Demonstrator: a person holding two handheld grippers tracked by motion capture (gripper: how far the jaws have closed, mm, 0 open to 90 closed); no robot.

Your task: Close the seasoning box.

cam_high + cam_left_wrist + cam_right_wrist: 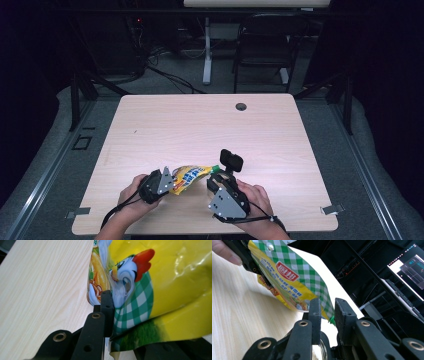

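Left tongs [110, 315] clench the yellow pouch [189, 177]; right tongs [327, 312], parted around its green corner [332, 320], should close squarely before pulling.

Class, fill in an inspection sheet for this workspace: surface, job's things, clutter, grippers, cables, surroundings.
Surface: pale wooden table, round grommet hole near its far edge.
Job's things: yellow snack pouch with green checks, held up between the grippers.
Clutter: nothing seen.
Grippers: left gripper shut on the pouch; right gripper open, jaws either side of the pouch's green corner.
Cables: black cable trailing from the left gripper.
Surroundings: dark chair, floor cables, lit monitor.
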